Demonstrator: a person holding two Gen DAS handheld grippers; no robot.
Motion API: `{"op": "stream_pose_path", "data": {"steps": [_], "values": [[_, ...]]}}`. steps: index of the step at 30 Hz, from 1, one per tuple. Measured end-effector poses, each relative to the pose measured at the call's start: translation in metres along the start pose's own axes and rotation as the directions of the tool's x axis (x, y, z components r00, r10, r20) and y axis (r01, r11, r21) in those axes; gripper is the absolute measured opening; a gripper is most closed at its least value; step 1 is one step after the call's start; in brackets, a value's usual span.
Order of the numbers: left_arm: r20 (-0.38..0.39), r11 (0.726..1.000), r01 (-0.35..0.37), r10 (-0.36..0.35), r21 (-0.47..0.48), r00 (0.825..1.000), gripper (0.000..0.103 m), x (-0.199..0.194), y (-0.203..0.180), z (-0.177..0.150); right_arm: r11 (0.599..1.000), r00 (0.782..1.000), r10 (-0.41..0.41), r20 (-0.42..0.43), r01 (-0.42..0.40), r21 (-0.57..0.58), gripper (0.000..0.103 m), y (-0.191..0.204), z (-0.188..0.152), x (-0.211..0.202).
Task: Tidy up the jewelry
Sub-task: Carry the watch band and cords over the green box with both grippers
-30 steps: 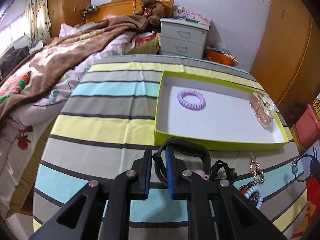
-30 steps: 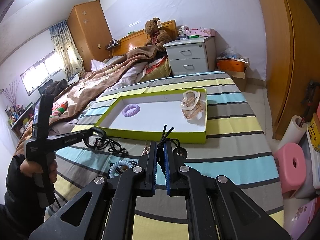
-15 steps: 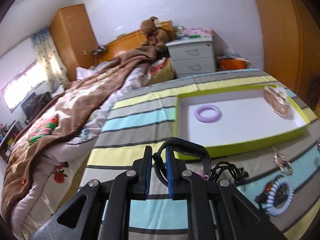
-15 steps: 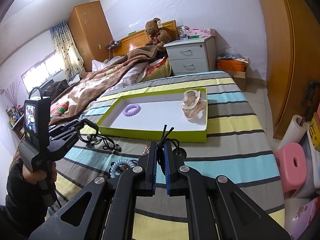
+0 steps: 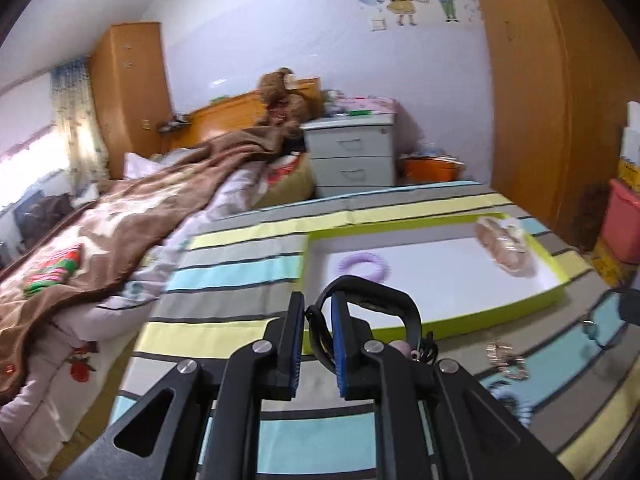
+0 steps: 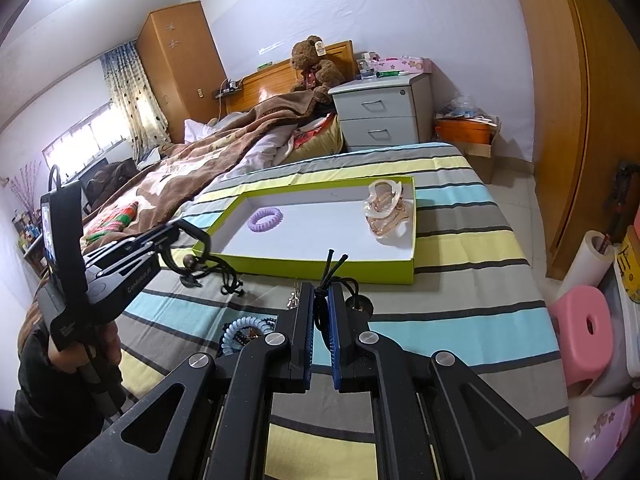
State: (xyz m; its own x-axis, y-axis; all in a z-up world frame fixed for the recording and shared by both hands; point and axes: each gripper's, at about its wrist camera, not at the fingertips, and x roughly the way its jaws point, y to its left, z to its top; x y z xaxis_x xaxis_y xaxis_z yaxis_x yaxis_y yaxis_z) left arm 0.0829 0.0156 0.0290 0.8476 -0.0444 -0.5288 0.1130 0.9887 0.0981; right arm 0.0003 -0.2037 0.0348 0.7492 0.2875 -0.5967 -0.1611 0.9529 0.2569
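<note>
Left wrist view shows the left gripper (image 5: 316, 332) pinching the stiff, light black headband (image 5: 376, 294) near its end, lifted before the near tray (image 5: 496, 314) wall, while the right gripper (image 6: 320, 320) nips a thin black cord (image 6: 335, 266).

Teddy bear (image 6: 313, 63) by grey nightstand (image 6: 382, 118); pink stool (image 6: 582, 330) on floor

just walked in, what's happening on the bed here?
A person with two handheld grippers is sorting jewelry into the green tray on the striped bedspread. The left gripper is clamped on a black cord necklace, lifted with its tail trailing on the cover. The right gripper pinches another black cord. A purple coil hair tie and pink clips lie in the tray; a blue coil tie lies outside.
</note>
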Motion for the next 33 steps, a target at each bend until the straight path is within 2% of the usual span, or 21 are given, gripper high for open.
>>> {"op": "stream_pose_path", "data": {"steps": [2, 5, 11, 14, 16, 19, 22, 24, 27, 33], "values": [[-0.006, 0.999, 0.047, -0.047, -0.025, 0.999, 0.014, -0.002, -0.004, 0.002, 1.000, 1.000, -0.003, 0.000, 0.003, 0.003, 0.007, -0.001, 0.000, 0.000], [0.015, 0.996, 0.083, -0.083, 0.018, 0.996, 0.014, -0.005, -0.020, 0.002, 1.000, 1.000, -0.001, 0.002, 0.001, 0.008, 0.007, -0.003, -0.001, 0.000], [-0.021, 0.994, 0.100, -0.099, 0.043, 0.995, 0.014, 0.005, -0.032, 0.000, 1.000, 1.000, 0.000, -0.002, 0.000, 0.009, 0.007, -0.004, -0.002, 0.000], [0.015, 0.987, 0.110, -0.113, 0.120, 0.993, 0.014, -0.007, -0.048, -0.005, 1.000, 1.000, 0.002, -0.006, -0.002, 0.011, 0.007, -0.005, -0.003, 0.001], [0.006, 0.984, 0.089, -0.091, 0.151, 0.996, 0.014, -0.003, -0.054, -0.007, 1.000, 1.000, 0.006, -0.010, -0.006, 0.013, 0.007, -0.005, -0.003, 0.002], [-0.030, 0.989, 0.058, -0.054, 0.135, 0.998, 0.014, 0.009, -0.051, -0.006, 1.000, 1.000, 0.008, -0.009, -0.008, 0.010, 0.007, -0.005, -0.004, 0.002], [-0.012, 0.984, -0.025, 0.028, 0.175, 1.000, 0.014, 0.012, -0.050, -0.009, 1.000, 1.000, 0.007, -0.010, -0.007, 0.010, 0.007, -0.005, -0.002, 0.003], [-0.019, 0.989, 0.000, 0.003, 0.145, 1.000, 0.014, 0.012, -0.043, -0.008, 1.000, 1.000, 0.009, -0.009, -0.009, 0.008, 0.007, -0.004, -0.002, 0.004], [-0.009, 0.990, -0.019, 0.020, 0.137, 1.000, 0.014, 0.011, -0.038, -0.005, 1.000, 1.000, 0.010, -0.015, -0.010, 0.008, 0.007, -0.004, 0.000, 0.007], [-0.033, 0.998, 0.026, -0.024, 0.054, 0.999, 0.014, 0.013, -0.022, 0.007, 1.000, 1.000, 0.008, -0.019, -0.009, -0.012, 0.007, 0.001, 0.013, 0.013]]}}
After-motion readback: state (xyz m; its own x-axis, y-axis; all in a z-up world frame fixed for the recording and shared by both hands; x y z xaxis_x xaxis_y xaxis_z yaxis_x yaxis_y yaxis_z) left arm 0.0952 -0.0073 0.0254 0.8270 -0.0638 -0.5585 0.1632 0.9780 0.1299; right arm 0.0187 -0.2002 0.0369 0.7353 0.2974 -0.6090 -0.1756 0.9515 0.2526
